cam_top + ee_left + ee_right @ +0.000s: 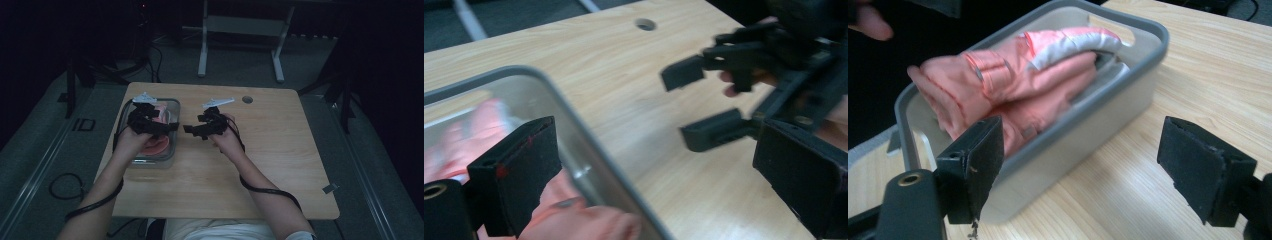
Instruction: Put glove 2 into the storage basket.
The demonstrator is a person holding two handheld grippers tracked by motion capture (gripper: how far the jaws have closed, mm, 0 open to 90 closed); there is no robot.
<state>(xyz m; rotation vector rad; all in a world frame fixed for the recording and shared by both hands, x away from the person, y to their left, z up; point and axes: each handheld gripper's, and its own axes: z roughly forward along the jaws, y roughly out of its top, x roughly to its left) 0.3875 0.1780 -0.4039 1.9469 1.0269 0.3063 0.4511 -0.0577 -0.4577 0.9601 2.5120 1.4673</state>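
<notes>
garment [1023, 75] in bin [1128, 90] | bin on table [260, 165], left side

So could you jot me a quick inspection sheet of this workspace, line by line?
Surface: wooden table, with a round hole near its far edge.
Job's things: grey bin holding a pink garment.
Clutter: nothing seen.
Grippers: left tool open over the bin, holding nothing; right tool open beside it, empty.
Cables: a black cable trails along each forearm.
Surroundings: dark room, grey floor, white frame beyond.
</notes>
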